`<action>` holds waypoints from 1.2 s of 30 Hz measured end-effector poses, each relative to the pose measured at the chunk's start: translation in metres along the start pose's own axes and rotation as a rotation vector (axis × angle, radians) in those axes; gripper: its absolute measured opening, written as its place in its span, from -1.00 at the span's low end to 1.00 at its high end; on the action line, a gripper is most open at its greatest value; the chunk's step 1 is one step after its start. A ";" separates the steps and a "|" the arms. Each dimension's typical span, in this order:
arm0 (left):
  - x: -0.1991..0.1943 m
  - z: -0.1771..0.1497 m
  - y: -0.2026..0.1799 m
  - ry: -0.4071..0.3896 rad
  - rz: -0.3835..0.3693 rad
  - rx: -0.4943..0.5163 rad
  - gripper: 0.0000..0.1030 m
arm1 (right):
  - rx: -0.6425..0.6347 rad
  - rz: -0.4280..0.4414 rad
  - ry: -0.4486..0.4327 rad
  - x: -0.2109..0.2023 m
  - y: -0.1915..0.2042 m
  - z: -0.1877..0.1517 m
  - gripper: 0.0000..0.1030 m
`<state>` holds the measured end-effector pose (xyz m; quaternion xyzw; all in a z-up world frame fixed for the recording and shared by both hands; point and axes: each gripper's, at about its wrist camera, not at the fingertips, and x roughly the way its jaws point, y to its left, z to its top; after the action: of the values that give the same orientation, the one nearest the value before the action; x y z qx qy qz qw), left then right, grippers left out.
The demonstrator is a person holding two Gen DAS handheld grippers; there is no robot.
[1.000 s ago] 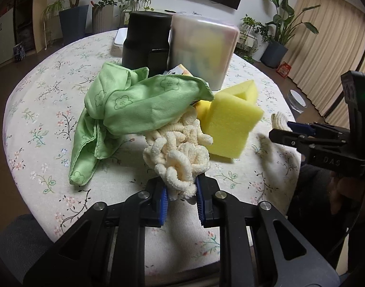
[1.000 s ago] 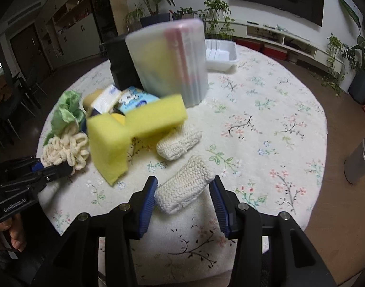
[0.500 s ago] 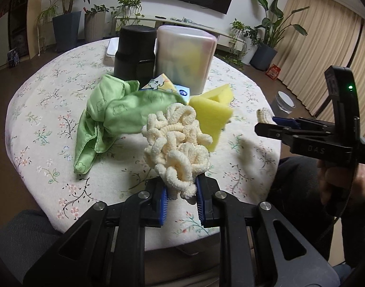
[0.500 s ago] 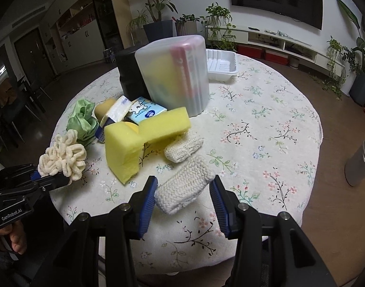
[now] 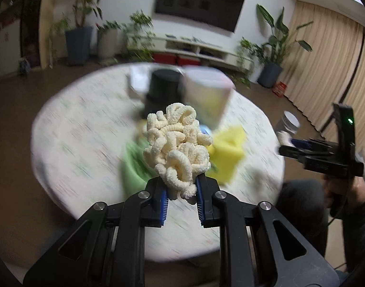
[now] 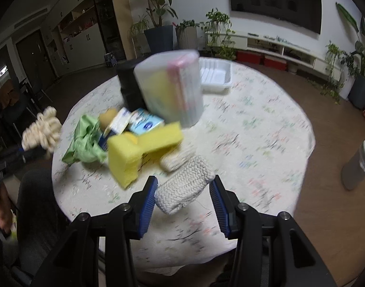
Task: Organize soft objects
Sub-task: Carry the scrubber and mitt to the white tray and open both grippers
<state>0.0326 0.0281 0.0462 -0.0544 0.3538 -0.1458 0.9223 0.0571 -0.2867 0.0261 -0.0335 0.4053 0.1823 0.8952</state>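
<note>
Cream looped chenille scrubber (image 5: 177, 143) is off the counter: a second ago its lower loops hung just above the floral cloth beside the green cloth, and now it rides well above the round counter with the floral cloth (image 5: 70, 148), with the whole counter top visible beneath it. My left tool (image 5: 181, 199) is clenched on the scrubber's lower loops, blue pads pressed in from both sides; the bulk of the scrubber stands up and forward of the pads.

My right tool (image 6: 183, 202) holds the off-white knitted pad (image 6: 185, 186) across its width. That pad has also come up off the counter compared with a second ago; it stands ahead of the pads, tilted, with its far end toward the second knitted pad (image 6: 175, 161) that lies on the counter.

Judgement: both pick-ups are complete and both items are in transit. No placement has been made yet.

Remaining on the counter, well below both tools: the green microfibre cloth (image 6: 84, 143), the yellow foam sponge block (image 6: 137, 150), and the translucent plastic container (image 6: 170, 88) behind them, beside a black cylinder (image 5: 162, 91). A white plastic tray (image 6: 214, 75) sits at the far side. Motion blur hides the finer detail of the counter in both views.
</note>
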 end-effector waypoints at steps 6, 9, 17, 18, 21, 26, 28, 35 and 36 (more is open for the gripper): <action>-0.002 0.070 0.041 -0.069 0.068 0.032 -0.66 | -0.030 -0.071 -0.079 -0.024 -0.030 0.048 -0.06; 0.016 0.111 0.056 -0.080 0.097 0.075 -0.66 | -0.052 -0.101 -0.117 -0.026 -0.045 0.083 -0.06; 0.130 0.203 0.090 0.044 0.081 0.105 -0.66 | -0.138 -0.096 -0.090 0.046 -0.070 0.202 -0.06; 0.150 0.211 0.091 0.067 0.080 0.122 -0.66 | -0.153 -0.100 -0.076 0.061 -0.071 0.214 -0.06; 0.190 0.223 0.089 0.119 0.058 0.151 -0.66 | -0.165 -0.093 -0.027 0.101 -0.079 0.240 -0.06; 0.252 0.235 0.078 0.205 0.026 0.196 -0.66 | -0.198 -0.061 0.058 0.174 -0.088 0.266 -0.06; 0.275 0.237 0.075 0.247 0.004 0.210 -0.66 | -0.203 -0.033 0.095 0.197 -0.088 0.268 -0.06; 0.320 0.215 0.067 0.359 0.012 0.279 -0.65 | -0.304 0.007 0.170 0.257 -0.073 0.269 -0.06; 0.326 0.212 0.068 0.376 0.016 0.276 -0.64 | -0.312 0.008 0.179 0.262 -0.072 0.270 -0.06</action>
<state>0.4200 -0.0080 -0.0178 0.1033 0.4964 -0.1930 0.8400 0.4334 -0.2190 0.0069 -0.1865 0.4501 0.2428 0.8389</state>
